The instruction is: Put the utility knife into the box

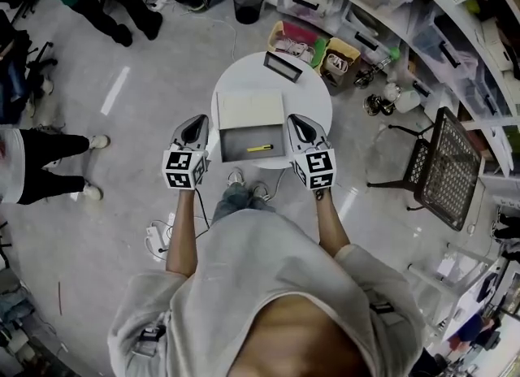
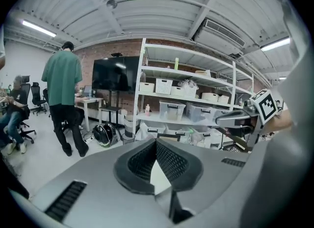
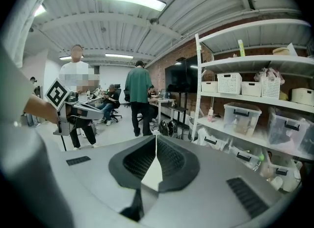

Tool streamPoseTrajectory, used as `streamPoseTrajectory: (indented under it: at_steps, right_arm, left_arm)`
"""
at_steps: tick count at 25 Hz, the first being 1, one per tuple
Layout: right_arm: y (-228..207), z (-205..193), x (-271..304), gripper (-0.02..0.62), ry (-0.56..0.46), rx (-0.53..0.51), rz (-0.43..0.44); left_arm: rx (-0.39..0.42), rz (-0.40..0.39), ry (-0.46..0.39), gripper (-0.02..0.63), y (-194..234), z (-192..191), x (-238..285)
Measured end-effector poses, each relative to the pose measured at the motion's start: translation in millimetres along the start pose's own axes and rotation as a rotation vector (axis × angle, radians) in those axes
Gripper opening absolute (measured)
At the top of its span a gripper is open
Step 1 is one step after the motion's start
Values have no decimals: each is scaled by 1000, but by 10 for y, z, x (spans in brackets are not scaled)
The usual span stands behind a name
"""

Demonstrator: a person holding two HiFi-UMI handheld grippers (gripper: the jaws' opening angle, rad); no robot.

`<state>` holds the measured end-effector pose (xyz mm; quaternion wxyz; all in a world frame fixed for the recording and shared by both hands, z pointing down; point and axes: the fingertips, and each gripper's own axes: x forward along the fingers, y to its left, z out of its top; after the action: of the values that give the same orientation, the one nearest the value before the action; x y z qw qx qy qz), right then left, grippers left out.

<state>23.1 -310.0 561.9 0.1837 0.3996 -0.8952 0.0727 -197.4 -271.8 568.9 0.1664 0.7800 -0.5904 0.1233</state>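
**A:** Two things I ask: where is the utility knife (image 1: 260, 148), and does the left gripper (image 1: 195, 123) or the right gripper (image 1: 299, 122) hold something?

**B:** The utility knife lies inside the box (image 1: 231, 146) on the tabletop (image 1: 313, 103) (the lid (image 1: 250, 110) is open behind it). Both grippers have their fingers pressed together, with nothing between.

**A:** So what remains?

**B:** Little, I think. Draw both grippers back straight, away from the box walls, so that nothing shakes the utility knife.

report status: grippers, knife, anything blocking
Left gripper shut, empty. Right gripper shut, empty. Yellow utility knife lies inside the open box. Nothing in the way.
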Motion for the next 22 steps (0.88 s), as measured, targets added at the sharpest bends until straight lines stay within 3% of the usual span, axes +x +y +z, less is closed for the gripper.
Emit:
streamPoseTrajectory:
  at_steps: [22]
  right_arm:
    - [-315, 801, 7, 32, -162, -63, -85]
  left_arm:
    - [96, -6, -143, 18, 74, 851, 94]
